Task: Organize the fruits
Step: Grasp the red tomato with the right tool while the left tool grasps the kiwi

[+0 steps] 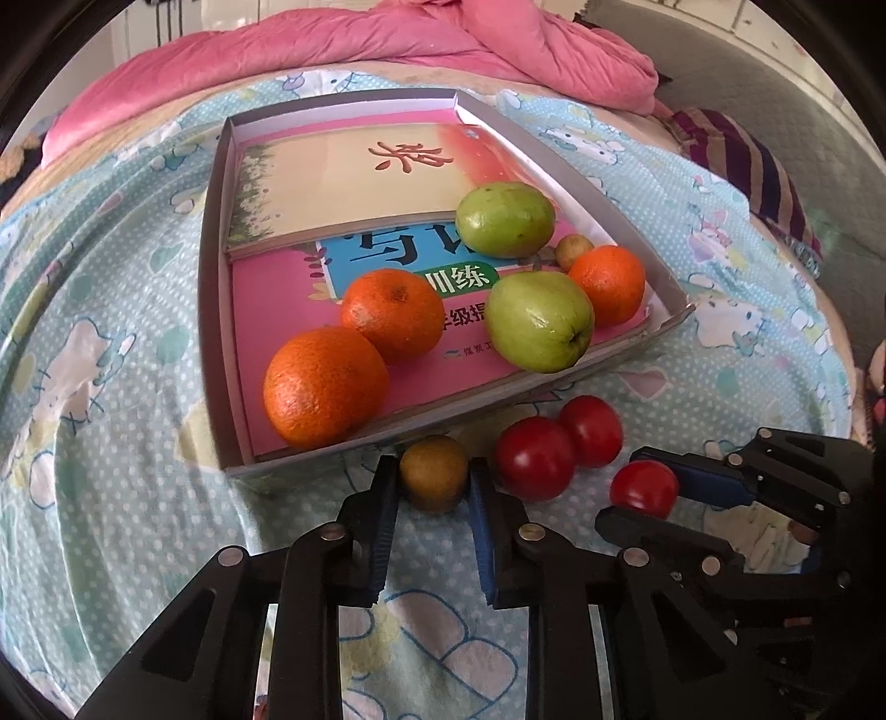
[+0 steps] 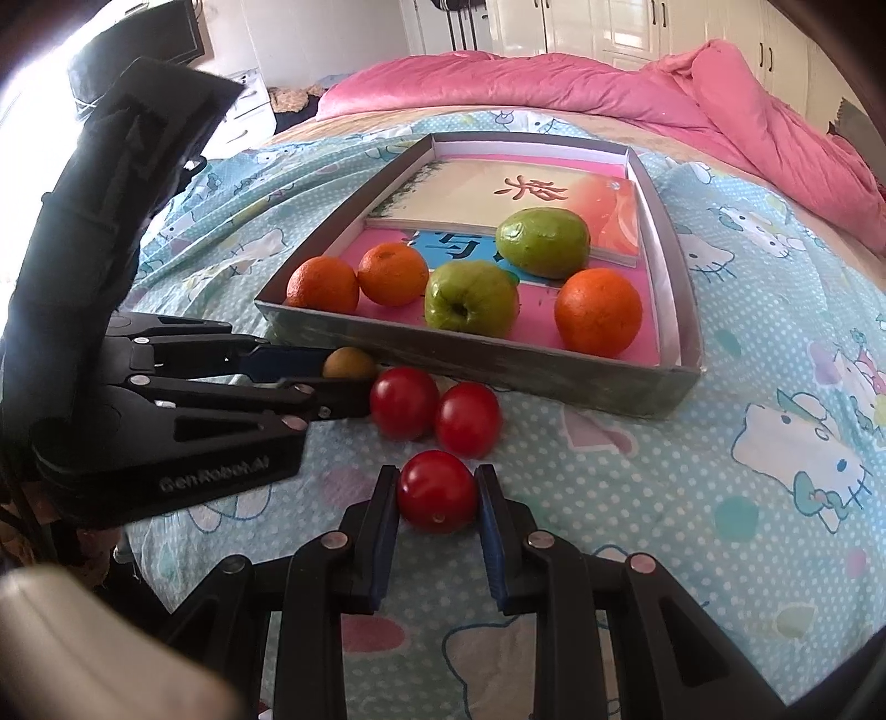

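A shallow cardboard tray [image 1: 213, 310] [image 2: 498, 360] on the bed holds books, three oranges [image 1: 324, 385], two green fruits [image 1: 540, 321] and a small brown fruit [image 1: 575, 250]. My left gripper [image 1: 434, 479] [image 2: 354, 376] has its pads against a small brown fruit [image 1: 434, 471] [image 2: 349, 363] lying just before the tray's near wall. My right gripper [image 2: 437, 487] [image 1: 637, 493] has its pads against a red tomato [image 2: 437, 490] [image 1: 645, 487] on the bedsheet. Two more tomatoes [image 1: 534, 457] [image 2: 404, 401] lie between the grippers.
A patterned light-blue bedsheet [image 2: 720, 443] covers the bed. A pink duvet [image 1: 387, 39] is heaped behind the tray. A striped cloth [image 1: 747, 166] lies at the far right. White cupboards [image 2: 581, 27] stand beyond the bed.
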`<state>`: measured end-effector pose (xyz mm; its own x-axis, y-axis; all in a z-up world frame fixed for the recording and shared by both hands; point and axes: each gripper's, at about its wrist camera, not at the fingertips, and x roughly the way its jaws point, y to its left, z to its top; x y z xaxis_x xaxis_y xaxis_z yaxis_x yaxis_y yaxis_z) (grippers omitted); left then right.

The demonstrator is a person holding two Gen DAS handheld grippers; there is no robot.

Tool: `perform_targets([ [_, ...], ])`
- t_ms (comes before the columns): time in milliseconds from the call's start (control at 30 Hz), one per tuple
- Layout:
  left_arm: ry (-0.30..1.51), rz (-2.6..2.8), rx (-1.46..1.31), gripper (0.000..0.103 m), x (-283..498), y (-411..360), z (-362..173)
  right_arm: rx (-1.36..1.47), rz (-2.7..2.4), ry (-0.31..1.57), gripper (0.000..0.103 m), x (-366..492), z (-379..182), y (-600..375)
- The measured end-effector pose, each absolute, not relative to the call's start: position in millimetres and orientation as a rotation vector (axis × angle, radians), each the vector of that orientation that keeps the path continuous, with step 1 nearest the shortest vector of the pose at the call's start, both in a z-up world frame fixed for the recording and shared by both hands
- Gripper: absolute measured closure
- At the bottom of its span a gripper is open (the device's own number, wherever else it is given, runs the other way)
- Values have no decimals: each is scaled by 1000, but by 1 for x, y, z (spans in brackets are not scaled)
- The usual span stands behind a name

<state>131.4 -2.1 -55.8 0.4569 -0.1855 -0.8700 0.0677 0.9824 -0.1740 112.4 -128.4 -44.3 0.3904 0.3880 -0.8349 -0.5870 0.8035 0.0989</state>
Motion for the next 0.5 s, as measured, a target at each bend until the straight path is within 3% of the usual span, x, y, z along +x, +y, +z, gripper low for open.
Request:
perform_targets([
  [500,921,-177,-196,78,106,22,-3,-162,647,900,76,111,-23,-137],
])
